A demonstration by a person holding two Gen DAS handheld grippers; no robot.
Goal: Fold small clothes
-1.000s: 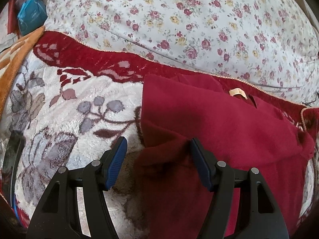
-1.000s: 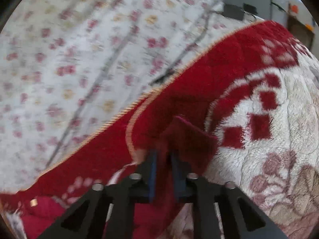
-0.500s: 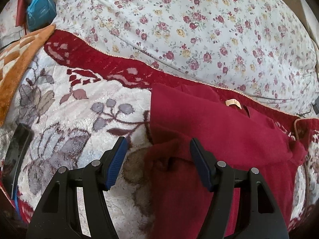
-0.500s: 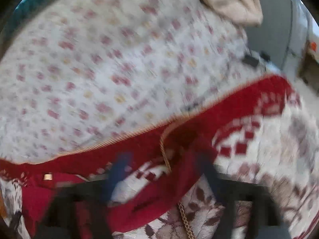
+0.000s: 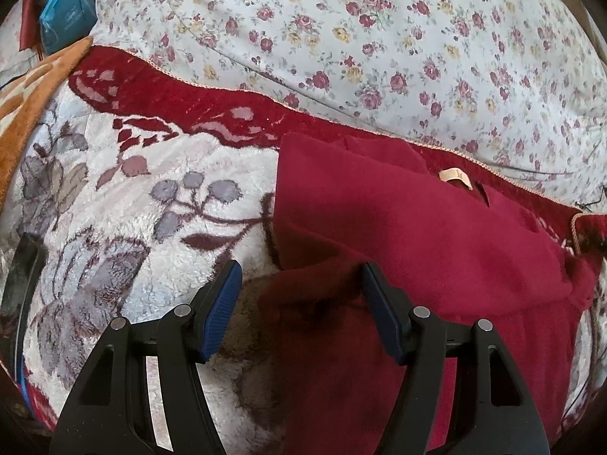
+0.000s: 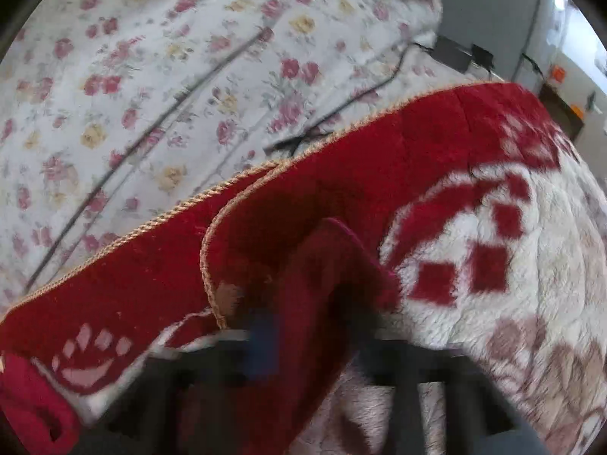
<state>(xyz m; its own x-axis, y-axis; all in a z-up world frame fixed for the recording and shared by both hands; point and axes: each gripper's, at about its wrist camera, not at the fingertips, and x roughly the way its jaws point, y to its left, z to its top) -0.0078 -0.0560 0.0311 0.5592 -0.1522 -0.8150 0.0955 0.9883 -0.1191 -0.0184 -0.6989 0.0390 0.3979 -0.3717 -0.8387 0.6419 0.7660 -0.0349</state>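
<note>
A small dark red fleece garment lies on a plush red-and-cream blanket, with a tan neck label showing near its far edge. My left gripper is open, its blue pads on either side of a raised fold at the garment's near left corner. In the right wrist view a strip of the same red garment runs between the fingers of my right gripper. That view is motion-blurred, so the jaw gap is unclear.
A floral quilt is heaped behind the blanket. An orange blanket and a blue bag sit at far left. A dark flat object lies at the left edge. A cable crosses the quilt.
The right gripper opened and swung away half a second ago, then came back over the garment's strip. The left gripper stayed open and shifted slightly, the garment's corner fold still between its pads.
</note>
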